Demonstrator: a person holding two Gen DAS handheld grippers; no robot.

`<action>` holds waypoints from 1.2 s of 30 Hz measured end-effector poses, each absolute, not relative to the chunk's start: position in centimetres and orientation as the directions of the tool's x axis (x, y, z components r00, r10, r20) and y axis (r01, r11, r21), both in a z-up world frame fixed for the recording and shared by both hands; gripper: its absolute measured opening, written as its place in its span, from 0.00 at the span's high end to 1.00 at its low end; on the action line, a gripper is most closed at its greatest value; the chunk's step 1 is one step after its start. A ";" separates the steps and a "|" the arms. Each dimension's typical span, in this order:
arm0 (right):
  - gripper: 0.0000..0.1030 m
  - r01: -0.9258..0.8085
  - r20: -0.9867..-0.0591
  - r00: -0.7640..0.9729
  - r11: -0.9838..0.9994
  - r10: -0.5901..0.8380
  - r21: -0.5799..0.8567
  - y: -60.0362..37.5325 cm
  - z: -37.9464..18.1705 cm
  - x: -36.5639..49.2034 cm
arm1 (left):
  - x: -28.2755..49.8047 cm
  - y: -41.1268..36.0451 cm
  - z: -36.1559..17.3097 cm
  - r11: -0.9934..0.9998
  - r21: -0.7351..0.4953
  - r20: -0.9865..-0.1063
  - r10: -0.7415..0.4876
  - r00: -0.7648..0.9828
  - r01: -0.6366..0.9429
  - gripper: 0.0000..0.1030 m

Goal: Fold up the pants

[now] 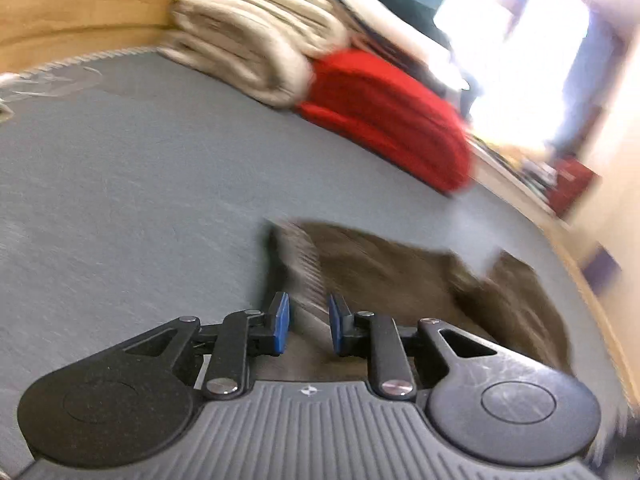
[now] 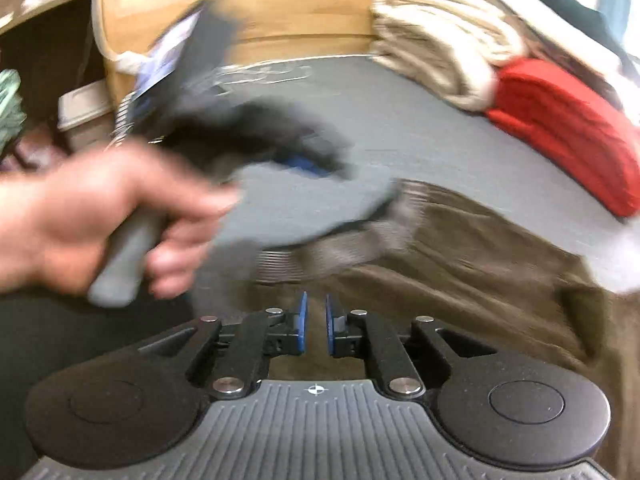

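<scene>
I am holding my left gripper low over the grey worktop, its two blue pads standing apart with a narrow gap, and the ribbed waistband of the brown pants is showing in that gap; the blur is keeping me from telling whether the pads are touching the cloth. My right gripper is pointing at the same pants, its two blue pads standing nearly together with only a thin slit between them, and nothing is sitting in the slit. In the right wrist view my left hand is wrapping the grey handle of the other gripper, which is hovering blurred just above the waistband end. The one pair of pants is lying spread flat on the worktop, in front of both grippers. Behind it, near the far edge, I am counting one folded beige blanket and one folded red cloth, touching each other, with a wooden wall rising behind the worktop
</scene>
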State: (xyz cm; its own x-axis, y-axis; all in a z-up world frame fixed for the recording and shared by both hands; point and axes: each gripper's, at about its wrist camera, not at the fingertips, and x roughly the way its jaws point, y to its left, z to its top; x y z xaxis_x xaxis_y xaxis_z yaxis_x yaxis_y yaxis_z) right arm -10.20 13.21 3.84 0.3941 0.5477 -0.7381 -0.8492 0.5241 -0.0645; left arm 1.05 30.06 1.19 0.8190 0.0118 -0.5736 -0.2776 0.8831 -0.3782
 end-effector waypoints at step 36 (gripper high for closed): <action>0.94 -0.223 -0.869 0.490 0.973 0.066 -0.052 -13.1 -1.4 13.9 | 5.0 23.3 -5.1 0.961 -0.259 -0.801 -0.156 0.578 -0.101 0.69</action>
State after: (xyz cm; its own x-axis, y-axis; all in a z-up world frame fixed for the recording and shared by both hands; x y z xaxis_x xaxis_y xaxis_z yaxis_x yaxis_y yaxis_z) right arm 13.89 -13.11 -1.43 0.4903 0.0663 -0.8690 -0.2230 0.9734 -0.0516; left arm 5.00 23.30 -5.06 0.5777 -0.1557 -0.8013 -0.1009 0.9605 -0.2593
